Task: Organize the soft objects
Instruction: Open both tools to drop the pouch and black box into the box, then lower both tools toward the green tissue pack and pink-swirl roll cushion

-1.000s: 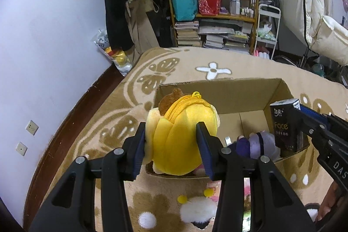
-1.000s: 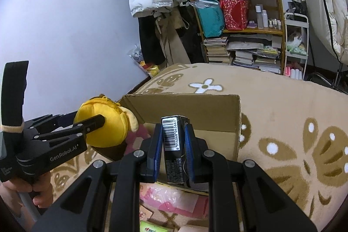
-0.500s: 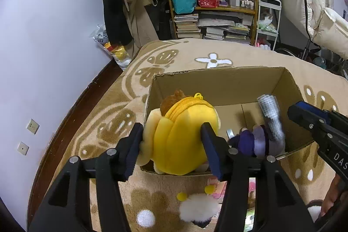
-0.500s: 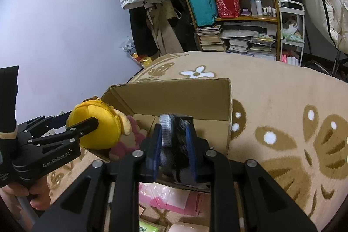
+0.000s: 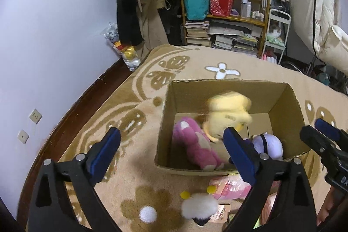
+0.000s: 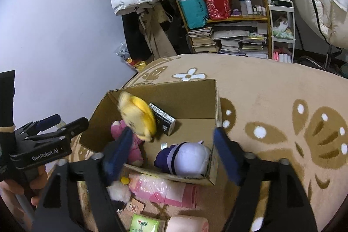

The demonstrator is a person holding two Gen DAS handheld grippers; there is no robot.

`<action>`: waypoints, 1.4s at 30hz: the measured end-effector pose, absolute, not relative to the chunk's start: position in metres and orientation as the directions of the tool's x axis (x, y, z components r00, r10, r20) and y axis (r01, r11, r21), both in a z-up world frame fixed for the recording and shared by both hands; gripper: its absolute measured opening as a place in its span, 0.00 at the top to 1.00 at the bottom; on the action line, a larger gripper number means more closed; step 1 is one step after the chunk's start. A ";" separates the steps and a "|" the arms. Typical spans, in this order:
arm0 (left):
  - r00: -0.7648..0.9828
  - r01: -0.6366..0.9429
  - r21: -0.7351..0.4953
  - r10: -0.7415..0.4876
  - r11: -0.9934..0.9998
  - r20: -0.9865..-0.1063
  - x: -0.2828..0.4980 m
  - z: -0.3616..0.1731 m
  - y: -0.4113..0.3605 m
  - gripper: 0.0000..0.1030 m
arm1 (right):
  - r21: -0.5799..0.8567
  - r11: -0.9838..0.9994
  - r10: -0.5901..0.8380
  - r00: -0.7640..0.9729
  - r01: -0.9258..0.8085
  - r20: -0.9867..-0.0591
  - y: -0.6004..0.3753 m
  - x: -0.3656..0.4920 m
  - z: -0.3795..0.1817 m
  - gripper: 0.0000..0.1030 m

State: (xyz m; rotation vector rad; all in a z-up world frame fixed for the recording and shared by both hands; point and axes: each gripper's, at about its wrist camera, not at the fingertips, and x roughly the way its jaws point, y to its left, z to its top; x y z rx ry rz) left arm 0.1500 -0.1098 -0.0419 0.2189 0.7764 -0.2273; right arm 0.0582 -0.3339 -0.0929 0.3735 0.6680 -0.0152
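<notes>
The patterned rug (image 5: 256,75) fills most of what you see, with the open cardboard box (image 5: 230,90) sitting on it in front of you. Inside the box, the yellow plush (image 5: 228,111) is smeared with motion blur in both views, so its pose is hard to read; it sits against the far left part of the box, above the pink plush (image 5: 195,145). Your right camera shows the dark tissue pack (image 6: 162,115) leaning behind the yellow plush, but in your left view the yellow plush hides it. The purple-and-white plush (image 6: 189,158) lies at the near right corner, partly covered by a finger in the left view.

Your left gripper (image 5: 171,151) is spread wide and holds nothing, and your right gripper (image 6: 171,151) is spread wide and empty too, its left finger blurred. Outside the box's near wall lie a pink plastic package (image 6: 161,188) and a white fluffy toy (image 5: 199,204), both cut off by the gripper arms.
</notes>
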 end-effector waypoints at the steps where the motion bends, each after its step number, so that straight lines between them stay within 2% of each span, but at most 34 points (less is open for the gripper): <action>1: 0.694 0.276 0.109 -0.119 0.955 -0.710 0.149 -0.040 -0.108 0.04 | 0.335 0.932 0.102 0.790 0.137 -0.605 -0.334 0.056 -0.092 0.13; 4: 0.703 0.251 0.107 -0.105 0.962 -0.704 0.144 -0.036 -0.100 0.03 | 0.343 0.928 0.102 0.785 0.146 -0.611 -0.334 0.049 -0.089 0.11; 8: 0.693 0.240 0.101 -0.097 0.966 -0.714 0.134 -0.030 -0.088 0.03 | 0.340 0.927 0.092 0.781 0.160 -0.618 -0.333 0.038 -0.086 0.02; 16: 0.699 0.225 0.140 -0.060 0.964 -0.712 0.106 -0.017 -0.074 0.03 | 0.344 0.921 0.089 0.765 0.180 -0.637 -0.329 0.015 -0.078 0.02; 23: 0.664 0.262 0.158 -0.059 0.952 -0.746 0.074 -0.019 -0.071 0.03 | 0.335 0.922 0.081 0.751 0.192 -0.655 -0.327 -0.006 -0.070 0.02; 31: 0.606 0.273 0.137 -0.060 0.952 -0.793 0.046 -0.035 -0.072 0.03 | 0.346 0.915 0.099 0.714 0.209 -0.693 -0.322 -0.027 -0.075 0.02; 42: 0.544 0.298 0.178 -0.014 0.938 -0.839 0.040 -0.064 -0.080 0.03 | 0.350 0.901 0.118 0.634 0.256 -0.764 -0.321 -0.028 -0.102 0.02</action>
